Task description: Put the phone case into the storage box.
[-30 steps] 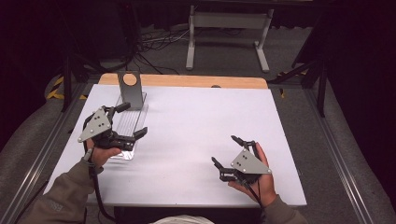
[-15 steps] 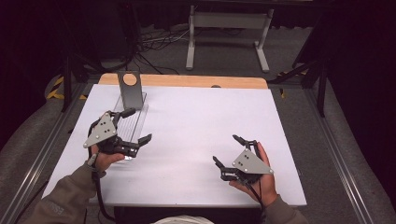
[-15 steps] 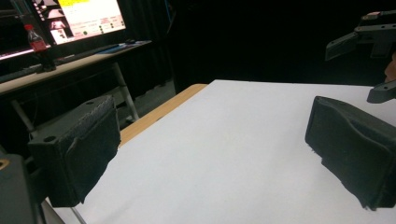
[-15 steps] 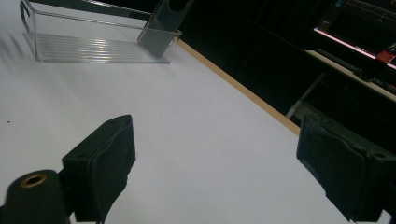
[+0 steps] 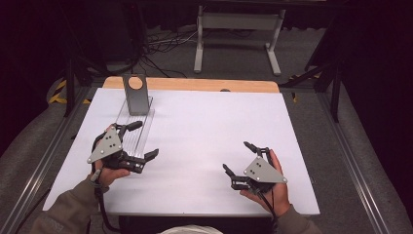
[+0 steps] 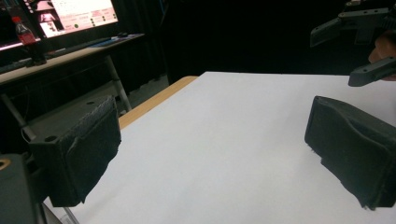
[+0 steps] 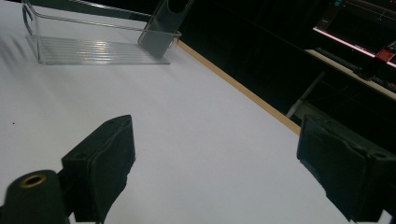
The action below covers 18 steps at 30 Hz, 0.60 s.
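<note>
A white table (image 5: 204, 141) with a wooden far edge stands on grey carpet (image 5: 302, 53). Beyond the table, a grey metal stand (image 5: 237, 29) rises beside black cables (image 5: 160, 44). Farther behind, darkness; a lit monitor (image 6: 79, 14) glows on a desk (image 6: 60, 56).

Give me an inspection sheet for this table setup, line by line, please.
Surface: white table, bare in the middle, wooden strip along the far edge.
Job's things: clear plastic tray at the left, grey stand at its far end.
Clutter: nothing seen.
Grippers: left gripper open over the tray's near end; right gripper open, empty, near the front right.
Cables: one trails from each gripper; more on the floor behind.
Surroundings: grey floor, metal frame behind the table.
</note>
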{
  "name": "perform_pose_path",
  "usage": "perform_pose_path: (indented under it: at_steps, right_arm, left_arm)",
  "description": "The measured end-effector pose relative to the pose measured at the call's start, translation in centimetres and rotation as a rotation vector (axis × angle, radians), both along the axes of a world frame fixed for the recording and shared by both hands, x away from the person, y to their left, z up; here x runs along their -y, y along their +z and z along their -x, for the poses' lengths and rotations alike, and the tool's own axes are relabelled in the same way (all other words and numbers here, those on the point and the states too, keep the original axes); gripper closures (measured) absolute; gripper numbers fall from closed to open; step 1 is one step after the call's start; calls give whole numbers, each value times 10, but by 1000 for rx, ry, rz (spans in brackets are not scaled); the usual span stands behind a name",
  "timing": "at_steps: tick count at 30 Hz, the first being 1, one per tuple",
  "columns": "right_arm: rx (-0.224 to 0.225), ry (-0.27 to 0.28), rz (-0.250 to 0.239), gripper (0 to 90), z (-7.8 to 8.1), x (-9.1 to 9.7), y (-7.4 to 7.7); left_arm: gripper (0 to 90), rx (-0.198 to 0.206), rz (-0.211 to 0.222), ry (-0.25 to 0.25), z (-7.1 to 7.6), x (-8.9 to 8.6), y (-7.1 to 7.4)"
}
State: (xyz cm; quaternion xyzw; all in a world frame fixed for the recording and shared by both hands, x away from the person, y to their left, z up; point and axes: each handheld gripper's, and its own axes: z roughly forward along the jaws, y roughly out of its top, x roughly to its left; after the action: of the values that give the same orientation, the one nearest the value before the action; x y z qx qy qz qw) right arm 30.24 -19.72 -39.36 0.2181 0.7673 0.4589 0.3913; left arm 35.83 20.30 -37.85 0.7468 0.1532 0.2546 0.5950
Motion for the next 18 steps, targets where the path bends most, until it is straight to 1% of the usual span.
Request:
perform_pose_path:
  at_steps: [2, 3, 5, 8, 10, 14, 15, 18]
  right_arm:
    - [-2, 1, -1, 121, 0, 0, 0]
    - [-2, 1, -1, 121, 0, 0, 0]
    - [-4, 3, 0, 121, 2, -1, -1]
    - [-11, 1, 1, 121, 4, 0, -3]
    - [-11, -5, 6, 121, 5, -1, -4]
    - [-21, -7, 4, 121, 9, 0, -6]
    - [-21, -7, 4, 121, 9, 0, -6]
    - [-26, -7, 7, 121, 9, -1, -9]
  left_arm:
    - [45, 2, -5, -2, 0, 0, -1]
    - [45, -2, 1, -1, 2, 0, -2]
    - [48, -11, 0, -4, 3, 1, -4]
    - [61, -9, -15, 9, 6, 3, -11]
    - [66, -10, -10, 15, 8, 3, -15]
    - [72, -40, -33, 9, 11, 4, -26]
    - [72, -40, -33, 9, 11, 4, -26]
    - [71, -52, -51, 9, 14, 5, -32]
